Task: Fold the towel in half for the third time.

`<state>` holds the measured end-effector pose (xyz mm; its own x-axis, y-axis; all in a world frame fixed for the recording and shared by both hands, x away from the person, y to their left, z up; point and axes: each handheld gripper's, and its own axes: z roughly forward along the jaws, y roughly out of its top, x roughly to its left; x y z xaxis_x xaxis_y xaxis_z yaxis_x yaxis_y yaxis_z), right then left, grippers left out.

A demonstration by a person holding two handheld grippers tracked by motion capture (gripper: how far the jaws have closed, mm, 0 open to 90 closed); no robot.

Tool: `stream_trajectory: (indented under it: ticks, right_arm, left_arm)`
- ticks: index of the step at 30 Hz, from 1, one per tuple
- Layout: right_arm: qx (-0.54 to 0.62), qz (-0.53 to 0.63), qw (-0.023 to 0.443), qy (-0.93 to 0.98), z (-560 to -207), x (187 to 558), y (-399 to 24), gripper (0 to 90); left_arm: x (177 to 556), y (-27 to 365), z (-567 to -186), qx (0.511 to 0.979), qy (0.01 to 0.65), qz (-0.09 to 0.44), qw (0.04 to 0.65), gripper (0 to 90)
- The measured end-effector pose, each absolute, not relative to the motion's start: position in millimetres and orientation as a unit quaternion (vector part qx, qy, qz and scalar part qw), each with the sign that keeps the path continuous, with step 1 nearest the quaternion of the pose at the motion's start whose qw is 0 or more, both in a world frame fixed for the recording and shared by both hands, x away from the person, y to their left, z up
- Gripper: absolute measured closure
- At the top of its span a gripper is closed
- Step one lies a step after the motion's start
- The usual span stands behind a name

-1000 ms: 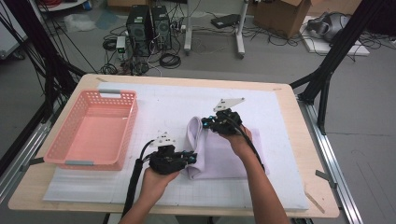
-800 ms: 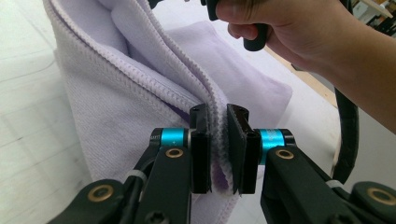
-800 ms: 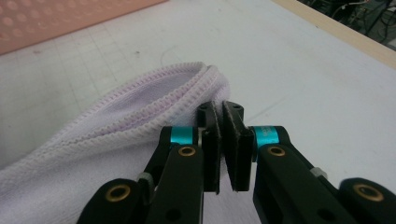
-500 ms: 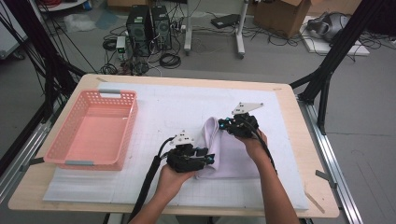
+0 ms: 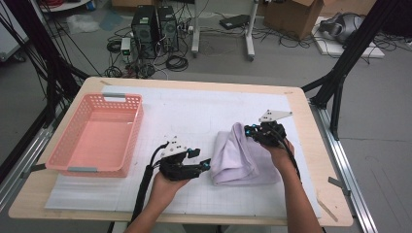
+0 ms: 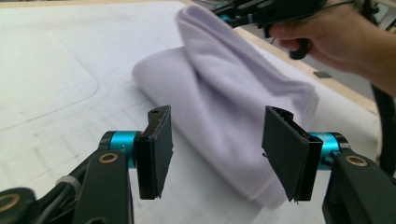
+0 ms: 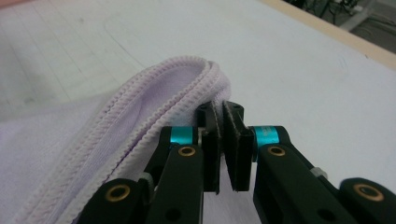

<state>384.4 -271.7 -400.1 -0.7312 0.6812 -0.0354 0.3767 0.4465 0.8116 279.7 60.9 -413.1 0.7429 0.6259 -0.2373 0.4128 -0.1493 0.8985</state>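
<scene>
A pale lilac towel (image 5: 243, 162) lies folded on the white mat, right of the table's middle. My right gripper (image 5: 248, 130) is shut on the towel's stitched hem (image 7: 140, 112) and holds that edge lifted above the rest of the cloth. In the right gripper view its jaws (image 7: 220, 106) stand pressed together at the hem. My left gripper (image 5: 206, 164) sits just left of the towel, near its front corner. Its jaws have just been opening and now stand open (image 6: 217, 112), with the towel's fold (image 6: 224, 93) lying beyond and between them, untouched. The right gripper (image 6: 261, 9) holds the raised flap.
A pink plastic basket (image 5: 73, 170) stands empty at the table's left. The white gridded mat (image 5: 194, 107) covers most of the wooden table (image 5: 320, 145). Black stand legs rise beside the table's right edge.
My right gripper has carried the towel's edge to the right, so the cloth now lies further right with a raised flap. My left gripper has let go of the towel and its jaws have opened.
</scene>
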Motion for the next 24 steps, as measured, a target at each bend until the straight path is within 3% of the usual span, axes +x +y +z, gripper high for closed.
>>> stream_trajectory:
  ticks: [8,13,19,24]
  right_arm:
    - [0.355,0.409,0.191,0.818,-412,372,-306,84.8]
    - [0.386,0.415,0.201,0.799,-409,366,-313,62.4]
    - [0.404,0.419,0.219,0.783,-402,334,-325,57.3]
    - [0.402,0.419,0.204,0.788,-404,303,-318,48.8]
  left_arm:
    - [281,82,-428,0.749,0.357,0.115,0.547,40.3]
    - [281,88,-430,0.748,0.352,0.122,0.549,38.8]
    - [281,94,-431,0.742,0.349,0.126,0.558,38.7]
    - [280,101,-432,0.735,0.351,0.131,0.564,38.7]
